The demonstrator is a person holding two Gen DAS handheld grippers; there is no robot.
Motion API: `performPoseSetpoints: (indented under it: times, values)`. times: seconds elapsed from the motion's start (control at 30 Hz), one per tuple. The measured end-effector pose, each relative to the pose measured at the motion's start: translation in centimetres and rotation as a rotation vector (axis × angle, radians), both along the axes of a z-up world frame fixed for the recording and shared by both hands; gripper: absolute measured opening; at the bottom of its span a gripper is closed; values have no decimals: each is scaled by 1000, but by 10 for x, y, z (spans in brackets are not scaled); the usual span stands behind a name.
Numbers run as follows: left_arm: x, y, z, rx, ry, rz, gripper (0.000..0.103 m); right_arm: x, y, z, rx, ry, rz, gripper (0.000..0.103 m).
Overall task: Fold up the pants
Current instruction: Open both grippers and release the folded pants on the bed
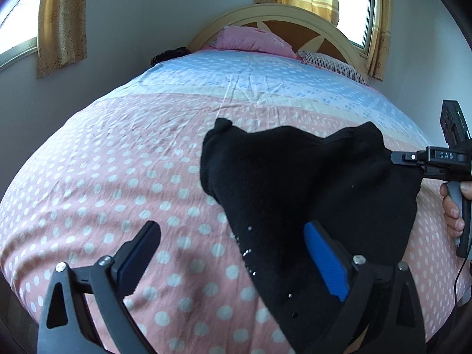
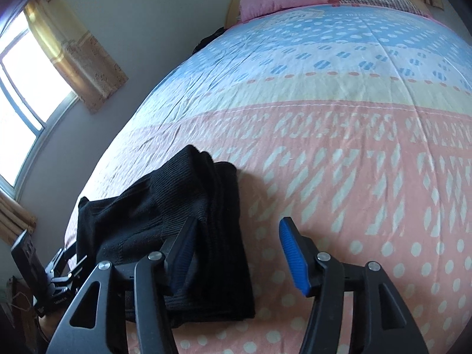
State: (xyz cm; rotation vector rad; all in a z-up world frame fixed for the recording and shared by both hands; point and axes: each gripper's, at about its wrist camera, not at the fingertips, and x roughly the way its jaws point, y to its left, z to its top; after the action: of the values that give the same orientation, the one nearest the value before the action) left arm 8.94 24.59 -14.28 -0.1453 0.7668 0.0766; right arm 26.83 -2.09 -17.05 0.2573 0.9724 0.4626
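Black pants (image 2: 188, 236), bunched in thick layers, lie on polka-dot bed (image 2: 354, 177) w/ one edge at 6 o'clock cut off. Left gripper (image 1: 233, 259) and right gripper (image 2: 236, 253) both spread wide, holding nothing.

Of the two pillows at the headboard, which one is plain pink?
The pink pillow on the left by the headboard. The other pillow, to its right at the bed's far corner, is pale with thin dark stripes.
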Motion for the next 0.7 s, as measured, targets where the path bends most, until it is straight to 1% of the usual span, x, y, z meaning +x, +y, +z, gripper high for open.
performPoseSetpoints:
  times: [0.07, 0.13, 0.23, 0.33, 0.5, 0.57, 0.7]
  values:
    - [-4, 3, 0, -6, 7, 3, 101, -2, -4, 2, 0, -2, -16, 60]
    - [-8, 5, 3, -11, 12, 11, 101, -9, -7, 9, -26, -16, -45, 60]
    - [-19, 3, 15, 21, 0, 17, 101, -29, -8, 27, -119, -88, -112, 60]
    - [-35, 0, 35, 37, -43, 18, 101, -59, -8, 49, -158, -155, -143, 60]
    - [-63, -13, 74, 63, -139, 10, 102, -126, 4, 87, -215, -301, -100, 61]
    - [-72, -19, 88, 69, -174, 5, 103, -147, 8, 99, -223, -340, -83, 66]
    - [-82, -28, 111, 80, -225, -8, 103, -186, 15, 118, -246, -412, -57, 72]
